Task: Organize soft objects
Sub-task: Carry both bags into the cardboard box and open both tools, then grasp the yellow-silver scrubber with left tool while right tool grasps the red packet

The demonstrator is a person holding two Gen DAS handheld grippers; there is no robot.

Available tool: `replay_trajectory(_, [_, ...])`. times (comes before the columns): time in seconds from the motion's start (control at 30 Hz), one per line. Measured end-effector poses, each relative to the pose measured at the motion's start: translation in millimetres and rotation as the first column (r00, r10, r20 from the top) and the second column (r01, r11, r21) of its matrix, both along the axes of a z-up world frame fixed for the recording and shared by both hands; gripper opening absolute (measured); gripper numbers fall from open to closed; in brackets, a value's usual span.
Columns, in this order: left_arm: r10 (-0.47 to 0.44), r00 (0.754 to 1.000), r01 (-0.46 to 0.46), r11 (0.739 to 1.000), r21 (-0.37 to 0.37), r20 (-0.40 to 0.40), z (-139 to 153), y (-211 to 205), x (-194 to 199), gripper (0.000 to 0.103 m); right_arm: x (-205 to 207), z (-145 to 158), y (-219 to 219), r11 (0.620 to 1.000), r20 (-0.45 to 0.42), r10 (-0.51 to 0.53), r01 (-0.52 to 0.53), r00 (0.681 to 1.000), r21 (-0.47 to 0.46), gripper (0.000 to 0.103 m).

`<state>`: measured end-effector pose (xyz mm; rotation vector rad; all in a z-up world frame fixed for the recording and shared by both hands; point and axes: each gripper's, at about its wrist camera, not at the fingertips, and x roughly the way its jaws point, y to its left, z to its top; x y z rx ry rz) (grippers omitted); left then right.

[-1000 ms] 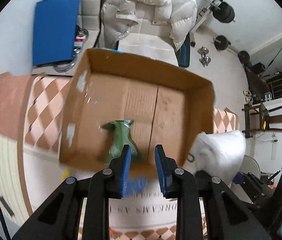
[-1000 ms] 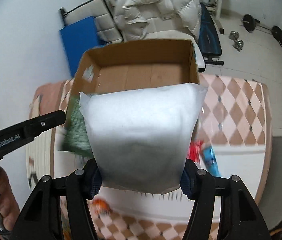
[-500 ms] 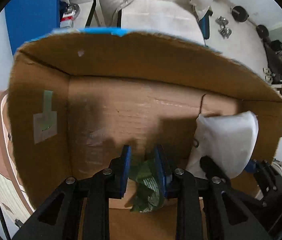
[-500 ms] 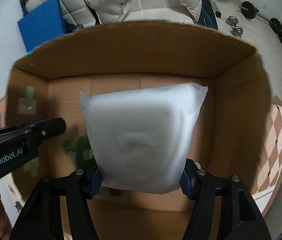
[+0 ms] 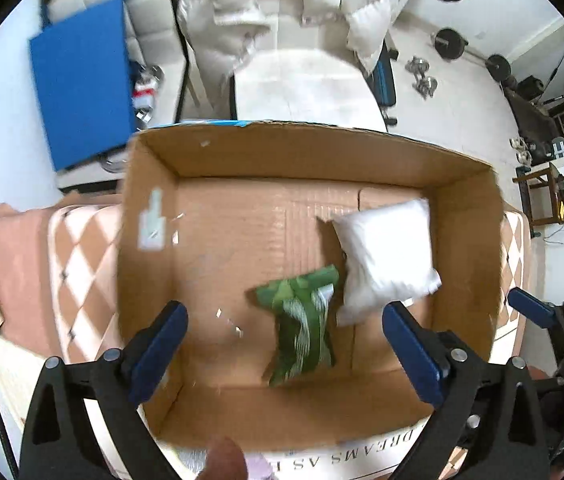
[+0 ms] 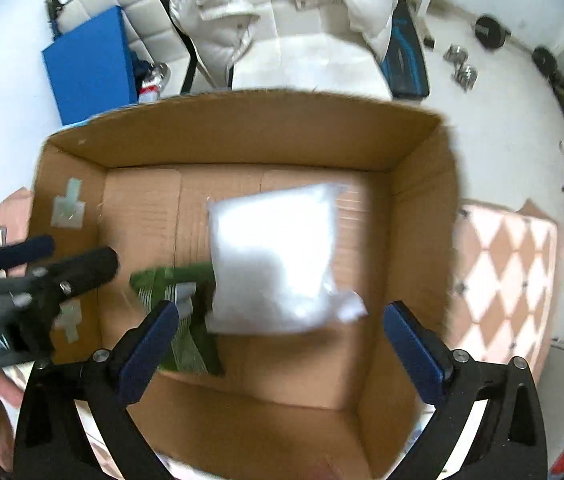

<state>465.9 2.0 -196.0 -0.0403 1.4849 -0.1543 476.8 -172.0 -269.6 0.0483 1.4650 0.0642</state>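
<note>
1. The left gripper [image 5: 284, 354] is hovering over the near edge of the cardboard box [image 5: 302, 140] with its blue fingers [image 5: 158, 350] spread wide and nothing between them — a stance that suits a tool that has nothing left to carry.

2. The green pouch [image 5: 302, 320] is lying on the box floor, toward the near wall and roughly mid-width, crumpled and a little twisted. It is sitting flat because a limp thing like this takes whatever shape the cardboard under it allows.

3. The white bag [image 5: 386, 260] is resting just beside the green pouch on the side toward the box's right wall; the two look to be touching along one edge, though motion blur is making that contact hard to confirm.

4. The right gripper [image 6: 282, 354] is also gaping wide and gripping nothing, poised above the box's near wall with the white bag [image 6: 274, 264] lying on the floor ahead of its fingers [image 6: 414, 352].

5. Both soft things are sitting together on the right half of the box, leaving bare cardboard toward the left wall — likely room for whatever is to be gathered next.

6. The box is standing on a checked peach cloth [image 5: 82, 264], with its open top facing both tools, so items can be lowered straight in without tipping.
</note>
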Motion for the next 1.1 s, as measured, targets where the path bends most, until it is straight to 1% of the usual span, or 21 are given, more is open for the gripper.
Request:
replay_trajectory(0.07, [0.025,0.999,-0.026,0.999,0.019,0.026,15,6,-24,0.1,-30,26,1,1.0,0.035,0.021,-0.02,0.999,-0.014,0.103])
replay_trajectory(0.1, [0.05,0.998,-0.051,0.998,0.026,0.036,23,14,-46,0.1,-48,34,1,1.0,0.053,0.027,-0.027,0.998,-0.013,0.103])
replay_trajectory(0.13, [0.067,0.997,-0.068,0.997,0.035,0.037,25,14,-55,0.1,-61,41,-7,0.999,0.069,0.031,-0.031,0.997,-0.01,0.103])
replay_trajectory(0.23, [0.125,0.991,-0.129,0.988,0.09,0.044,26,28,-105,0.1,-105,50,-24,1.0,0.064,0.023,-0.022,0.998,-0.014,0.103])
replay_trajectory(0.27, [0.142,0.989,-0.145,0.983,0.114,0.035,18,37,-124,0.1,-123,51,-31,1.0,0.062,0.02,-0.019,0.998,-0.02,0.103])
replay_trajectory(0.33, [0.174,0.985,-0.173,0.976,0.131,0.006,1,51,-150,0.1,-160,54,-44,0.999,0.053,0.02,-0.018,0.998,-0.045,0.103])
replay_trajectory(0.4, [0.218,0.975,-0.209,0.966,0.15,-0.041,-25,69,-170,0.099,-180,47,-58,0.998,0.037,0.005,-0.003,0.999,-0.061,0.103])
replay_trajectory(0.43, [0.247,0.966,-0.234,0.959,0.159,-0.07,-41,78,-178,0.092,-190,39,-66,0.998,0.015,-0.008,0.009,1.0,-0.058,0.103])
replay_trajectory(0.47, [0.278,0.955,-0.259,0.951,0.167,-0.102,-58,88,-185,0.083,-198,33,-72,0.998,-0.013,-0.023,0.023,1.0,-0.058,0.103])
replay_trajectory(0.53, [0.303,0.941,-0.277,0.946,0.169,-0.153,-83,96,-194,0.074,-208,16,-81,0.998,-0.054,-0.046,0.044,0.997,-0.037,0.103])
replay_trajectory(0.57, [0.306,0.934,-0.277,0.946,0.168,-0.183,-98,100,-196,0.073,-210,5,-85,0.998,-0.069,-0.056,0.054,0.996,-0.031,0.103])
replay_trajectory(0.63, [0.3,0.929,-0.267,0.949,0.169,-0.216,-118,101,-198,0.073,-212,-17,-85,0.997,-0.093,-0.069,0.066,0.993,-0.032,0.101])
replay_trajectory(0.7, [0.295,0.923,-0.258,0.951,0.172,-0.246,-136,103,-199,0.073,-211,-33,-83,0.997,-0.117,-0.077,0.075,0.99,-0.024,0.099])
replay_trajectory(0.77, [0.305,0.92,-0.267,0.947,0.177,-0.248,-144,107,-197,0.073,-207,-50,-78,0.996,-0.143,-0.083,0.08,0.986,-0.026,0.097])
replay_trajectory(0.87, [0.315,0.914,-0.279,0.946,0.167,-0.254,-147,113,-191,0.073,-202,-71,-74,0.994,-0.175,-0.102,0.093,0.979,-0.06,0.094])
replay_trajectory(0.93, [0.316,0.915,-0.279,0.944,0.174,-0.25,-148,117,-189,0.073,-200,-81,-74,0.992,-0.187,-0.123,0.113,0.975,-0.064,0.082])
replay_trajectory(1.0, [0.32,0.914,-0.276,0.941,0.194,-0.248,-151,122,-189,0.073,-199,-88,-74,0.99,-0.201,-0.136,0.126,0.97,-0.063,0.076])
replay_trajectory(1.07, [0.319,0.913,-0.274,0.941,0.197,-0.254,-154,125,-191,0.073,-200,-93,-71,0.989,-0.208,-0.138,0.122,0.968,-0.085,0.074])
replay_trajectory(1.1, [0.318,0.912,-0.272,0.942,0.197,-0.259,-156,126,-193,0.073,-200,-93,-70,0.988,-0.208,-0.134,0.116,0.969,-0.098,0.071])
